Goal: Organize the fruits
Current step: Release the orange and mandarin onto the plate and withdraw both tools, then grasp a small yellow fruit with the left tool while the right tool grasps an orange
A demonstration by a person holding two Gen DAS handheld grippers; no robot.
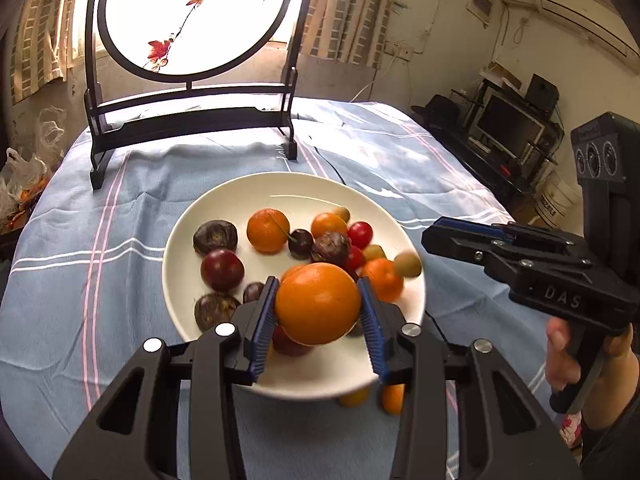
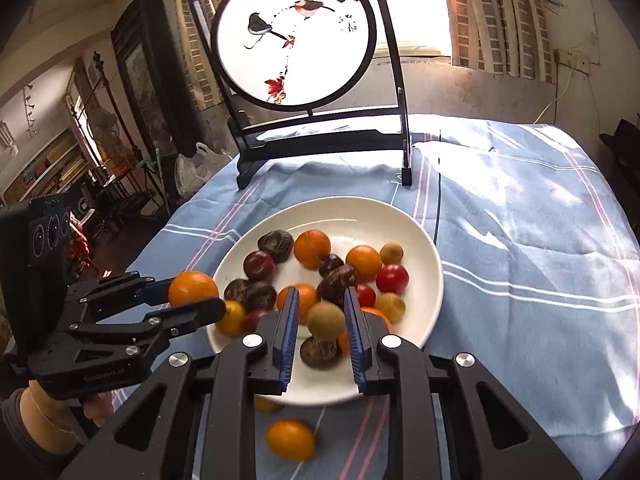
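Note:
A white plate (image 1: pixel 208 216) (image 2: pixel 420 248) on the blue cloth holds several oranges, dark plums, brown passion fruits and red tomatoes. My left gripper (image 1: pixel 318 312) is shut on a big orange (image 1: pixel 318 304) and holds it above the plate's near edge; it also shows in the right wrist view (image 2: pixel 192 288). My right gripper (image 2: pixel 322 332) stands open over the plate's near side, with a small tan longan (image 2: pixel 326 320) blurred between its fingers, not gripped. In the left wrist view that longan (image 1: pixel 407 265) hangs just off the right gripper's tips.
A round painted screen on a black stand (image 1: pixel 192 120) (image 2: pixel 320 140) stands at the back of the table. Small orange fruits (image 2: pixel 291 439) (image 1: pixel 392 398) lie on the cloth in front of the plate. The table edge falls away at left and right.

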